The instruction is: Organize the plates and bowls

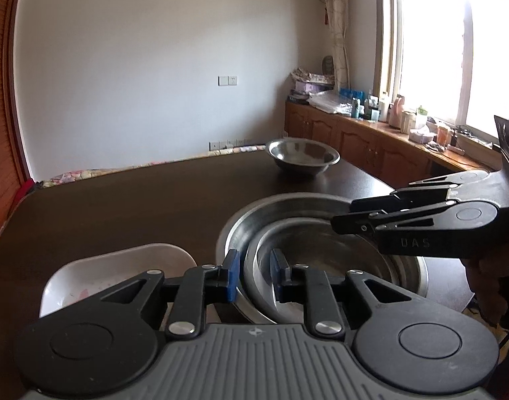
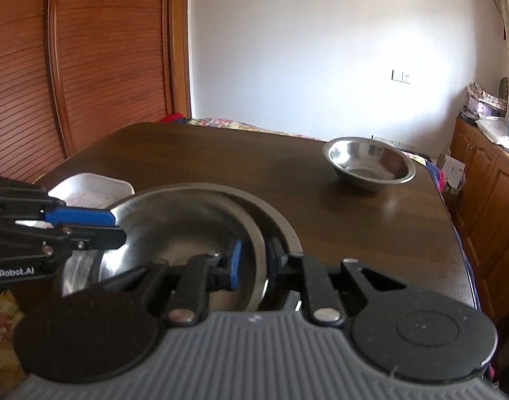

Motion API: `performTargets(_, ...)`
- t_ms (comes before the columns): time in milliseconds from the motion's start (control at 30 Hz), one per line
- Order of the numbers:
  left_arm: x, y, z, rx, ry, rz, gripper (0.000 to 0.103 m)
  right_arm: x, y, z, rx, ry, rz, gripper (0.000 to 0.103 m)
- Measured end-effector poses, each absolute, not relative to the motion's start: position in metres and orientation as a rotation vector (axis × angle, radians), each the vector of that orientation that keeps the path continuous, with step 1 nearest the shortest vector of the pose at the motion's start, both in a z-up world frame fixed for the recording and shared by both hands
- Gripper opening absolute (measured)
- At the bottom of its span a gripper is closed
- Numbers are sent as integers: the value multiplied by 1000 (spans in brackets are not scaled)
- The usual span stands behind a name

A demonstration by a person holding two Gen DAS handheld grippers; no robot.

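1. a dark wooden table [image 1: 121,206] carries three metal bowls and a white dish.
2. the big metal bowl [image 1: 241,226] sits at the near edge of the table, and a smaller metal bowl [image 1: 321,253] lies nested inside it, pushed toward its near left side.
3. the left gripper [image 1: 254,275] straddles the near rim of the smaller bowl, one blue pad outside the rim and one inside; a gap shows on each side, so the pads stand a little apart and do not press on the rim.
4. the right gripper [image 2: 254,260] straddles the same bowl's rim on the opposite side; its blue pad [image 2: 236,263] stands clear of the metal, so it too looks loose rather than clamped.
5. in the left wrist view the right gripper reaches in from the right over the nested bowls.
6. a third metal bowl [image 2: 369,163] stands alone, upright, near the far right corner of the table, well apart from the nested pair.
7. the white dish [image 1: 121,273] sits just left of the big bowl, close to it.
8. a wooden cabinet [image 1: 354,136] with clutter on top runs under the window.
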State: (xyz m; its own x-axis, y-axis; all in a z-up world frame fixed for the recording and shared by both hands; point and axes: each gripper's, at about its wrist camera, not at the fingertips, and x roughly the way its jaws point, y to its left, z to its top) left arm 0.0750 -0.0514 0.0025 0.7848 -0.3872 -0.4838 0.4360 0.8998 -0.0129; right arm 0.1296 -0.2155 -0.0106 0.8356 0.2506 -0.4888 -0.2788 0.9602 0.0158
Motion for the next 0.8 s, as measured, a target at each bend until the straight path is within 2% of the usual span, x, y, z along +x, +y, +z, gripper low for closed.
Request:
performTargets(33,75,-51,4,100,496,-443,49,130,-216,-10,-55,504,281,30)
performTargets(133,76,-49,9,90,484,-440,50,128,-216,-7,-62,483,269,32)
performTargets(367,81,-55,22,97,443,-438,59,125,-230,4,-34,440,246,35)
performTargets(600,94,-72,37,100,407,-459,71,128,-254,12,-13,393,189,40)
performTargets(733,102,-82,43,89,391,-475,75,133,-267,14,-10,378,156,43)
performTargets(800,106,-86,45,84,388,-480,82,137,-274,16,-3,375,147,43)
